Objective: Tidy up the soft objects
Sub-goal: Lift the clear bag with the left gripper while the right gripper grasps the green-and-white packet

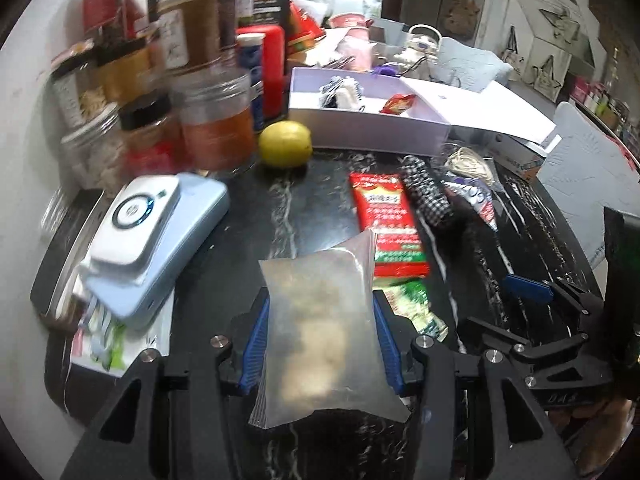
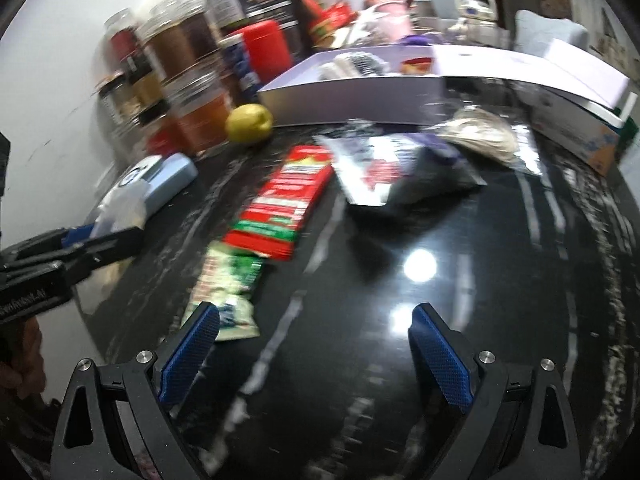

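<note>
While your left gripper [image 1: 320,340] is clamped on a clear, pillowy pouch [image 1: 324,320], with both blue pads pressed against its sides, you look to be in the carrying step: the pouch is lifted off the black marble table [image 1: 304,208] and headed, by my reading, for the open white box [image 1: 360,128] at the back, just beside the lemon [image 1: 285,144]. That box already holds a few small items. Your right gripper [image 2: 316,356] hangs over bare table with its jaws wide apart and nothing between them. The red packet [image 2: 288,204] and the green-and-white packet [image 2: 228,292] lie just ahead of it to the left, the green one almost touching the left pad. Next you need to take the pouch over the box wall before letting go, and swing the right gripper left to straddle the green packet.
</note>
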`<act>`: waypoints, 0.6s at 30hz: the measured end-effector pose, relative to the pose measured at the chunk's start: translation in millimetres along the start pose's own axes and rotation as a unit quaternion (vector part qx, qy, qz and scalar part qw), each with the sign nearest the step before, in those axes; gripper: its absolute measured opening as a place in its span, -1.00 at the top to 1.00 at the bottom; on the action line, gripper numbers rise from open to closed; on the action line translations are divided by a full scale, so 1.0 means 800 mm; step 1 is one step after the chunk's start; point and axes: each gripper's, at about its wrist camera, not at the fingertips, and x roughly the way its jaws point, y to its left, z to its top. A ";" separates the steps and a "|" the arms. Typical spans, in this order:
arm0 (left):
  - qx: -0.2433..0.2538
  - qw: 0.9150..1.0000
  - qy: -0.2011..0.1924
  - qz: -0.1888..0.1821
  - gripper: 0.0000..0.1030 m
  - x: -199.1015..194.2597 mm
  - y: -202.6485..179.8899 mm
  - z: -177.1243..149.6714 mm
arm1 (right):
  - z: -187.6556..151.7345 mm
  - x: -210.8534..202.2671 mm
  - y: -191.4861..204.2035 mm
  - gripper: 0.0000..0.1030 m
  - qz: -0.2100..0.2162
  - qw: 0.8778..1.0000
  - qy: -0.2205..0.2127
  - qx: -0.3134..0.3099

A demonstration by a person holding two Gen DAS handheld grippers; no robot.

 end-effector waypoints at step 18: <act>-0.042 0.999 0.013 -0.021 0.07 0.015 0.043 -0.013 | 0.001 0.052 0.098 -0.10 -0.057 0.989 0.002 -0.137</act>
